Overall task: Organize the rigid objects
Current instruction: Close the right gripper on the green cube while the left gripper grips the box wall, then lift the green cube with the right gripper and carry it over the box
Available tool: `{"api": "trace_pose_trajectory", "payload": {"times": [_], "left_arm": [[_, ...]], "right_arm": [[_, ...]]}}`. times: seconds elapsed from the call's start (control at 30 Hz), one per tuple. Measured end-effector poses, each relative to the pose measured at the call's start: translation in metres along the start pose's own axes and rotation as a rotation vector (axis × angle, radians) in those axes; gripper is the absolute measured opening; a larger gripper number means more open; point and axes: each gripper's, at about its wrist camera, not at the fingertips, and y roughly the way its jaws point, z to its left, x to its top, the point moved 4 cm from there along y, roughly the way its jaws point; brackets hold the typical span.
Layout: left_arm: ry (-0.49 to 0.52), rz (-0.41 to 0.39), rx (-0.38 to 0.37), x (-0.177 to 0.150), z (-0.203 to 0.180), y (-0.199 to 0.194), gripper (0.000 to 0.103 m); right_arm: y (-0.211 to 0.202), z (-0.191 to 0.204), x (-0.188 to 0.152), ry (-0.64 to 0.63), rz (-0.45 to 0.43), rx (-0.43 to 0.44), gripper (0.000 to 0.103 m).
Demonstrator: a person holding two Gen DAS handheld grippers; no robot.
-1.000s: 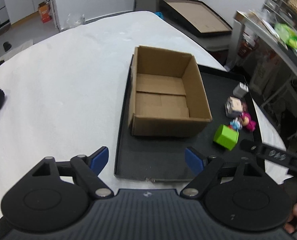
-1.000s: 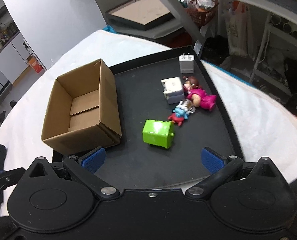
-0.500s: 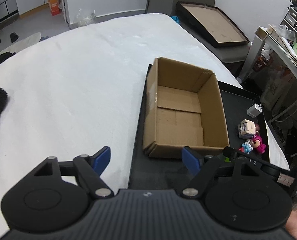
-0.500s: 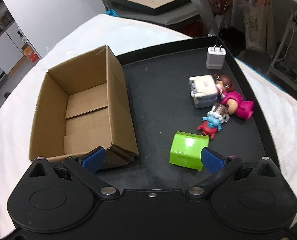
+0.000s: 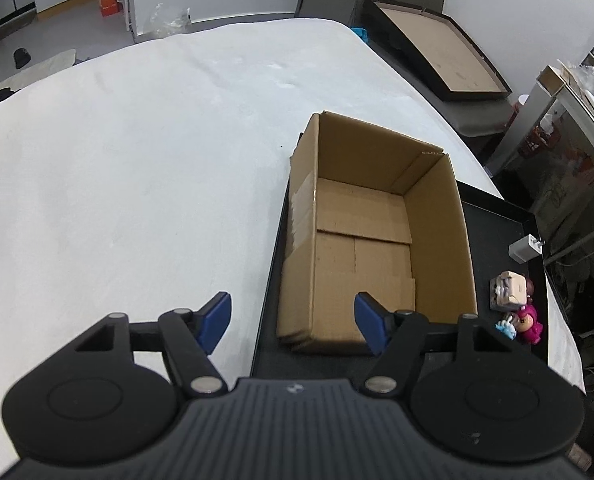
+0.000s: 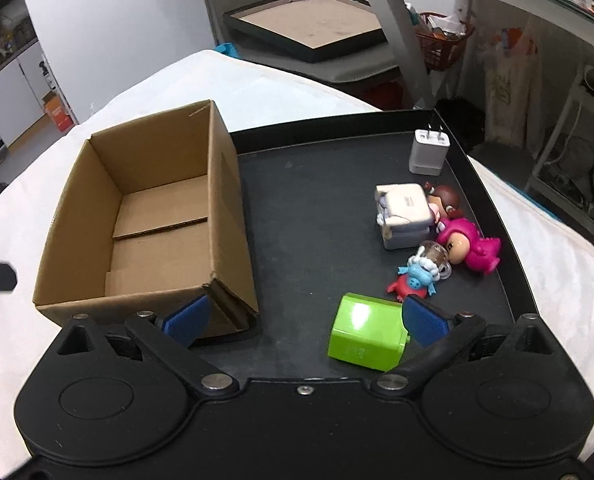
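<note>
Open brown cardboard box (image 6: 145, 216): empty, light, stiff-walled; sits on the black tray's (image 6: 321, 216) left.
Glossy green plastic block (image 6: 367, 338): rigid, likely slippery; grip flat sides.
Right claw (image 6: 303, 318): apart, straddling block.
Left claw (image 5: 293, 322): empty, jaws just narrowing, over box's near left corner.

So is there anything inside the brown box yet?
No, it's empty. The cardboard box shows only its bare bottom flaps in both views, and the toys still lie outside it on the black tray.
</note>
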Motion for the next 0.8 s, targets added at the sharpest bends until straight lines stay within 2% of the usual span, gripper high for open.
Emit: {"api": "trace_pose_trajectory", "payload": {"times": [0.1, 0.33, 0.43, 0.5, 0.57, 0.6, 0.67, 0.8], "left_arm": [[0.007, 0.002, -0.01, 0.004, -0.003, 0.01, 0.066], [0.023, 0.058, -0.025, 0.0, -0.012, 0.045, 0.05], [0.028, 0.088, -0.027, -0.002, -0.015, 0.057, 0.039], [0.038, 0.089, 0.006, -0.003, -0.015, 0.061, 0.029], [0.04, 0.089, 0.026, -0.003, -0.014, 0.063, 0.014], [0.035, 0.096, 0.014, -0.004, -0.013, 0.064, 0.014], [0.045, 0.095, 0.009, -0.006, -0.013, 0.063, 0.014], [0.056, 0.089, 0.007, -0.013, -0.01, 0.059, 0.014]], "right_arm": [[0.01, -0.002, -0.003, 0.01, 0.019, -0.026, 0.103], [0.027, -0.015, -0.008, 0.028, 0.033, -0.135, 0.1], [0.037, -0.02, -0.012, 0.048, 0.063, -0.157, 0.093], [0.042, -0.023, -0.012, 0.065, 0.078, -0.162, 0.087], [0.045, -0.023, -0.012, 0.061, 0.081, -0.171, 0.075], [0.046, -0.023, -0.012, 0.056, 0.08, -0.177, 0.063], [0.048, -0.024, -0.012, 0.05, 0.073, -0.184, 0.051], [0.045, -0.027, -0.011, 0.044, 0.049, -0.196, 0.051]]}}
